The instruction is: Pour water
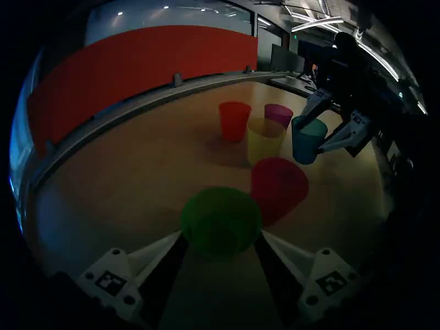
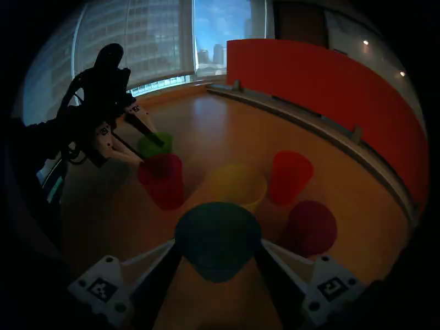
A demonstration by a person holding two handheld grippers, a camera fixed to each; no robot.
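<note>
Green cup (image 1: 221,217) in left tool (image 1: 220,236), teal cup (image 2: 218,231) in right tool (image 2: 219,245)

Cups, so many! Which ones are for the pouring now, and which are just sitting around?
In the job: green cup, held in the left gripper; teal cup, held in the right gripper.
Just sitting on the table: dark red cup, yellow cup, orange-red cup, purple cup.
</note>
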